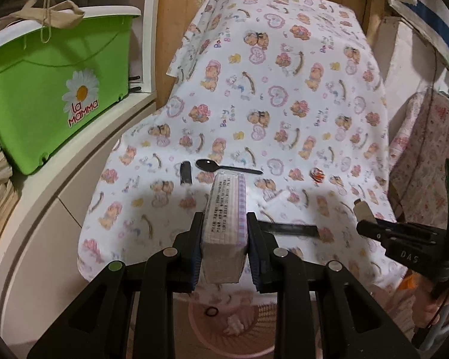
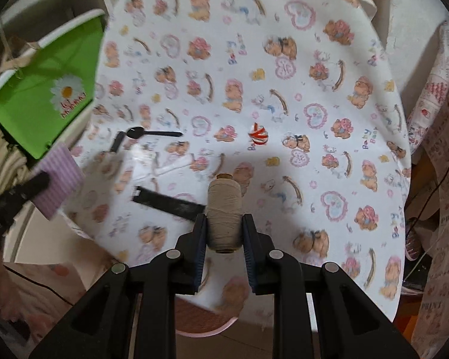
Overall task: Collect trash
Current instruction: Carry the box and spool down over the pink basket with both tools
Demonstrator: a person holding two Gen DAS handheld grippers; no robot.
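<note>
Left gripper [image 1: 224, 233] is clenched on a tissue pack [image 1: 226, 218], lifted over the near edge of the table [image 1: 284, 104] above a pink basket [image 1: 245, 332]. Right gripper [image 2: 224, 233] grips a thread spool [image 2: 224, 212] above the near edge too. On the cloth: 1 black spoon [image 2: 152, 133], a small black tube [image 2: 116, 141], a black strip [image 2: 167, 202] and a red-and-white wrapper [image 2: 258, 134] mid-table.

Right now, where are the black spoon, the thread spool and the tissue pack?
black spoon [image 1: 208, 164]: left wrist view, on its bowl.
thread spool [image 2: 224, 209]: right wrist view, mid-winding.
tissue pack [image 1: 224, 206]: left wrist view, on its printed side.
</note>
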